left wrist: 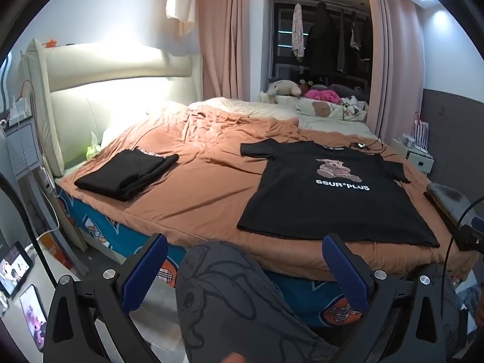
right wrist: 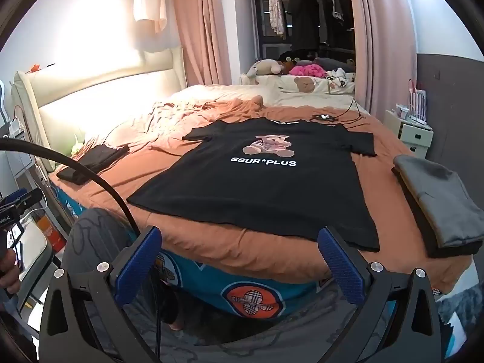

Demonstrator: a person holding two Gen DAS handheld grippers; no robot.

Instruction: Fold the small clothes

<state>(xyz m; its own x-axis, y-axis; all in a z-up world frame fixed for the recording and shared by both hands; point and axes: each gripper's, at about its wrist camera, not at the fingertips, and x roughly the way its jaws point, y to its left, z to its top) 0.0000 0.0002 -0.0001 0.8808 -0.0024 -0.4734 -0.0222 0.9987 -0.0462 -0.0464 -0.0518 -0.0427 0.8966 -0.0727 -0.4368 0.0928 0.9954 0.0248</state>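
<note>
Left wrist view: the left gripper point(left wrist: 245, 267) hovers level at the bottom of the frame, short of the bed point(left wrist: 205, 193), blue fingers point(left wrist: 149, 269) spread wide and holding nothing, a knee point(left wrist: 230, 296) between them. The black T-shirt point(left wrist: 329, 190) lies flat at centre right; a folded black garment point(left wrist: 127, 172) rests centre left.

Right wrist view: the right gripper point(right wrist: 240, 261) hangs before the bed edge, jaws wide apart and empty. The T-shirt point(right wrist: 266, 181) spreads across the centre, a folded grey stack point(right wrist: 441, 205) at right.

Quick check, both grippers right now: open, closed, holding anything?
Left gripper: open, holding nothing, short of the black T-shirt.
Right gripper: open, holding nothing, at the bed's near edge.
</note>
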